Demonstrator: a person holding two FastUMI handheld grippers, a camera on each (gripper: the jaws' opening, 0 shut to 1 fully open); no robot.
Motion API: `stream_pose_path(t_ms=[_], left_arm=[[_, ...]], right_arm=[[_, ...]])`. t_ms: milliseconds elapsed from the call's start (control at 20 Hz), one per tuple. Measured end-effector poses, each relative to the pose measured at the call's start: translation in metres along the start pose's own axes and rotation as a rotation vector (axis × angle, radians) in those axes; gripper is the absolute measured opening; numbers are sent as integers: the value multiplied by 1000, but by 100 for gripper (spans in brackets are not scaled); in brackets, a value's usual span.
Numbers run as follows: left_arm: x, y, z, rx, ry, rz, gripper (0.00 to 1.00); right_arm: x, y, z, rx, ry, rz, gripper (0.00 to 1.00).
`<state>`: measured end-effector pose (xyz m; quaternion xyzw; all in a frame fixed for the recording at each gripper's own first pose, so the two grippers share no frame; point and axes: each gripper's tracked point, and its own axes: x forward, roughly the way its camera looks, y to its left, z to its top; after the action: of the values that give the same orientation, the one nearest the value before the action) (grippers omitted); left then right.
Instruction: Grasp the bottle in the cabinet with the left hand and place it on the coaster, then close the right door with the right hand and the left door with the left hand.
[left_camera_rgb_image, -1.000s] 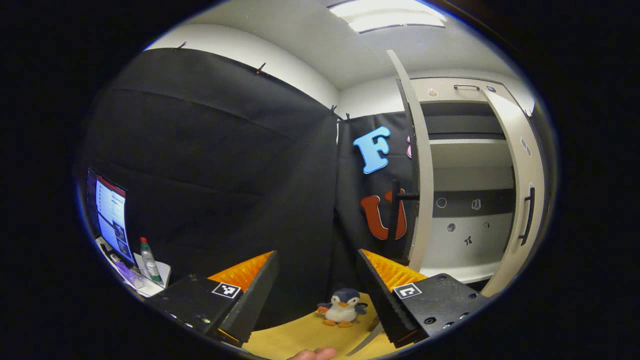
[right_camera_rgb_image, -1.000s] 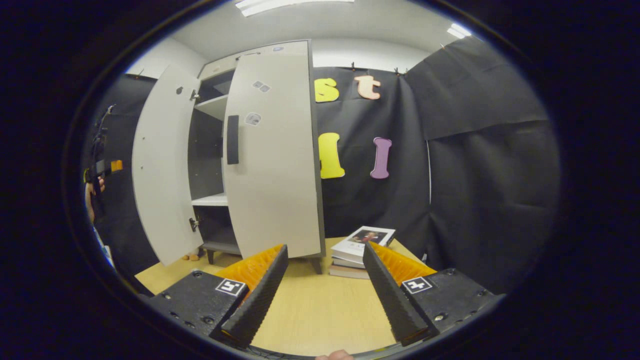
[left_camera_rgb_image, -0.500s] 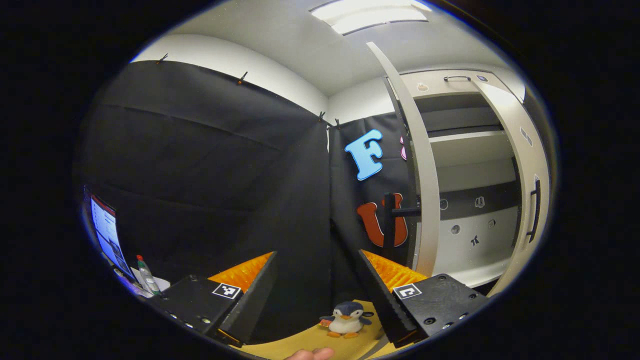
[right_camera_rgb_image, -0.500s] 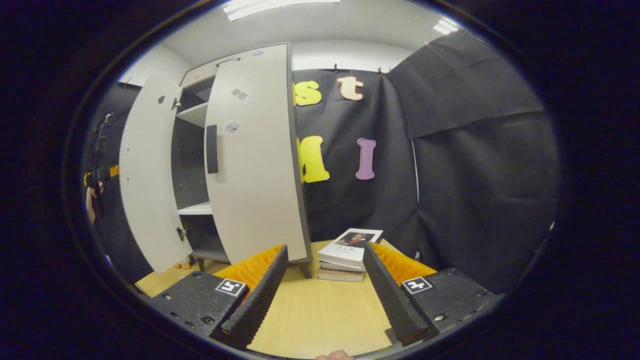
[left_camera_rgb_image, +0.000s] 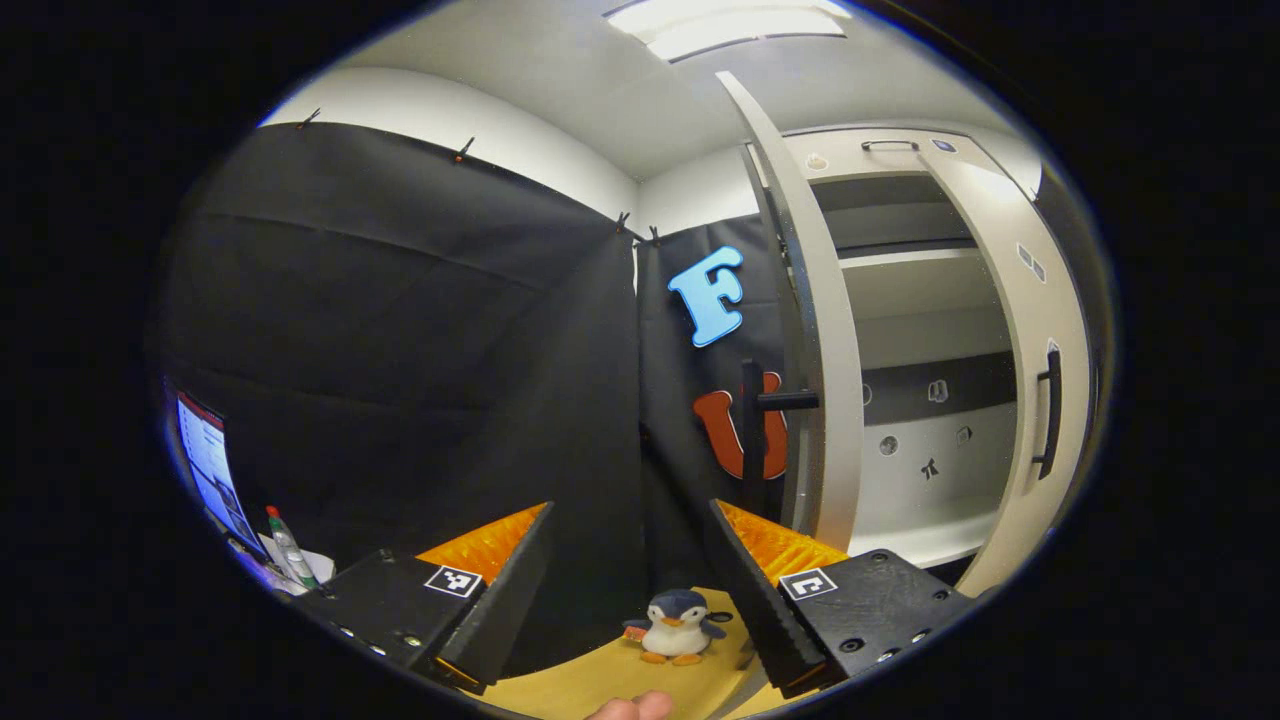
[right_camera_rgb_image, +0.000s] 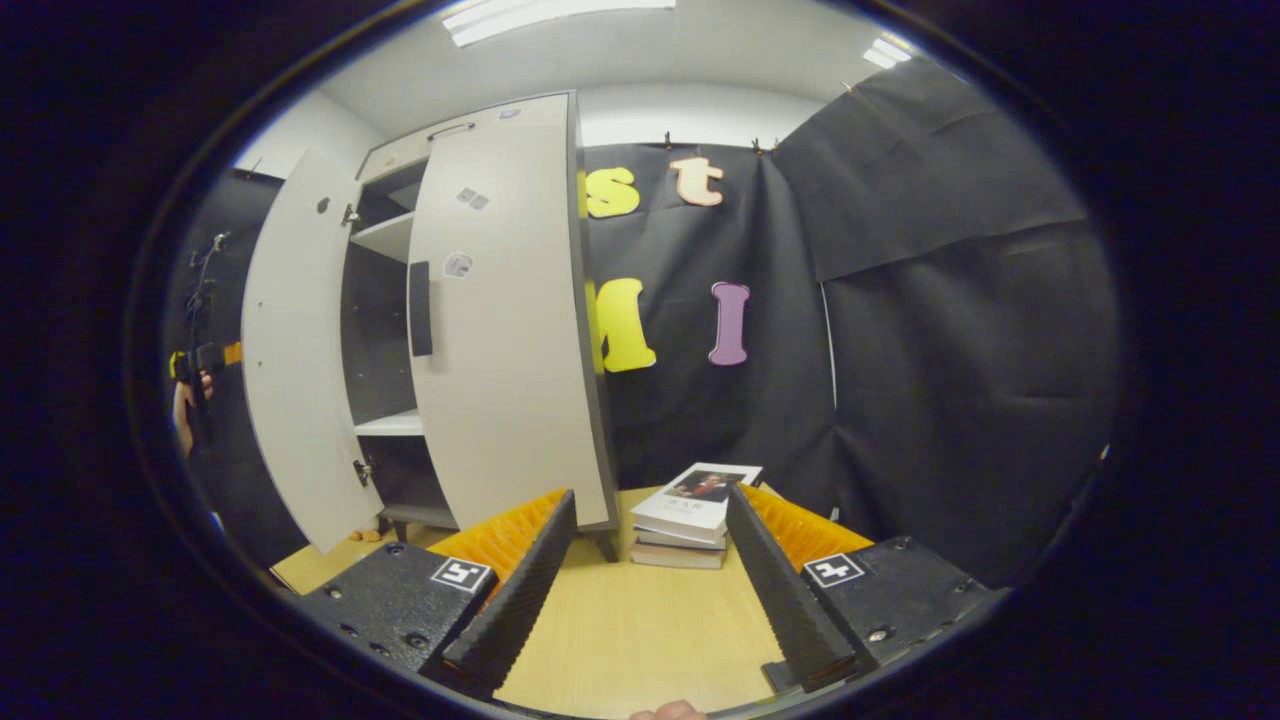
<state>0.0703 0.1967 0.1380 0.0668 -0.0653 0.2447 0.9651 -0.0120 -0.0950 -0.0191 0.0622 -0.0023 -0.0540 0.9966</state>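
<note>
your left claw (left_camera_rgb_image: 625, 590) hangs open and empty above the table (left_camera_rgb_image: 610, 680), a plush penguin (left_camera_rgb_image: 673, 626) sitting between its fingers. just past it the left door (left_camera_rgb_image: 815, 330) stands edge-on, its dark handle (left_camera_rgb_image: 750, 440) facing you, with the cabinet (left_camera_rgb_image: 920, 330) shelves beyond. a bottle (left_camera_rgb_image: 285, 545) stands far left beside a monitor (left_camera_rgb_image: 210, 470). your right claw (right_camera_rgb_image: 645, 575) is open too, held level over the table, the right door (right_camera_rgb_image: 500, 330) ajar ahead-left and a stack of books (right_camera_rgb_image: 690, 515) between its fingers.
</note>
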Motion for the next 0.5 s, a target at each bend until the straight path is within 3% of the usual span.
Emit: stream_pose_path(t_ms=[50,100,150,300,450,500], left_arm=[[-4,-7,2,7,-3,-17,92],[-9,-15,3,4,-2,-34,92],[-12,-21,3,-2,-1,-54,92],[-20,-46,5,-16,2,-120,92],[-26,-70,6,-43,9,-189,92],[-27,-80,7,-53,13,-222,92]], right_arm=[[-1,1,2,-4,-4,4,99],[-2,1,2,-11,-3,3,94],[-3,-1,1,-14,-2,0,99],[-10,-2,0,-3,6,-4,94],[-17,-5,3,-2,-3,-15,99],[-19,-7,6,-6,-10,-23,94]])
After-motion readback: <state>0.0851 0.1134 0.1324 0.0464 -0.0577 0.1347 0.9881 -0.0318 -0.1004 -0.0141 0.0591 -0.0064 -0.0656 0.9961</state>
